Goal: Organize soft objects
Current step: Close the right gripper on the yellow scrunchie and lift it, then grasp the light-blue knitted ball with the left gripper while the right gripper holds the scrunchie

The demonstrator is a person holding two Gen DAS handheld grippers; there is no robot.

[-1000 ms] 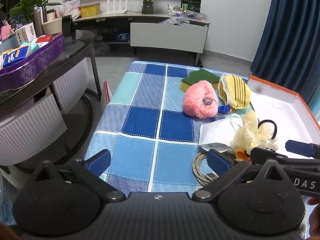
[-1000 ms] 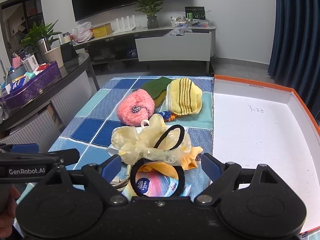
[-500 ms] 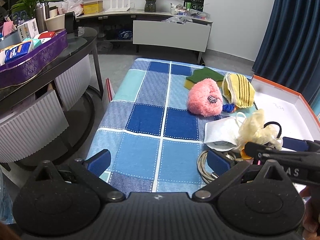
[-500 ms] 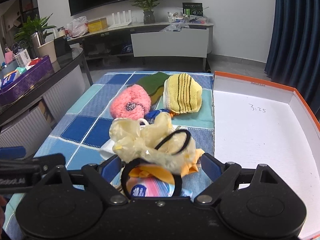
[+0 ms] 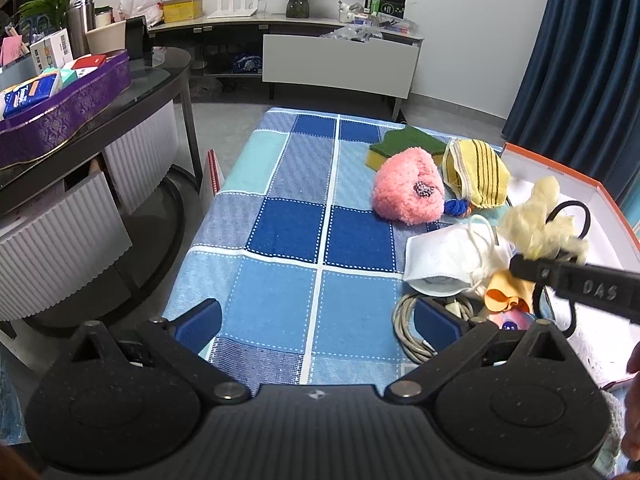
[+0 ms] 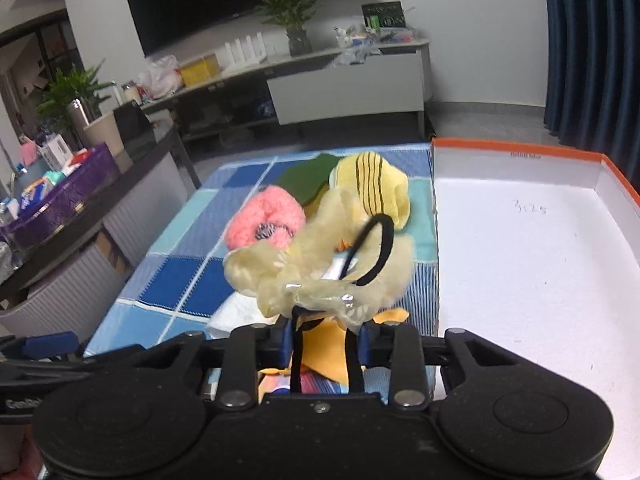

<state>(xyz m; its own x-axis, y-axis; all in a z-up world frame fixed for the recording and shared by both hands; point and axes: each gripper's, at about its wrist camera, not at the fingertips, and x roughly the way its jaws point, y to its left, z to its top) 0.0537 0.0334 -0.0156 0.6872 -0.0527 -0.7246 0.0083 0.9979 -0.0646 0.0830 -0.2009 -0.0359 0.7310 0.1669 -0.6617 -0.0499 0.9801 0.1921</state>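
Closing our right gripper [image 6: 323, 338], wide a second ago, we now pinch the pale yellow scrunchie [image 6: 320, 268], lifted at twelve o'clock; the white box [image 6: 520, 272] waits at two o'clock. Our left gripper [image 5: 318, 318] stays open, empty.

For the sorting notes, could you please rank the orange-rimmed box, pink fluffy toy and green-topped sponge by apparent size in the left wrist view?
1. orange-rimmed box, though partly cut off.
2. pink fluffy toy.
3. green-topped sponge, farther away and partly hidden, so unsure.
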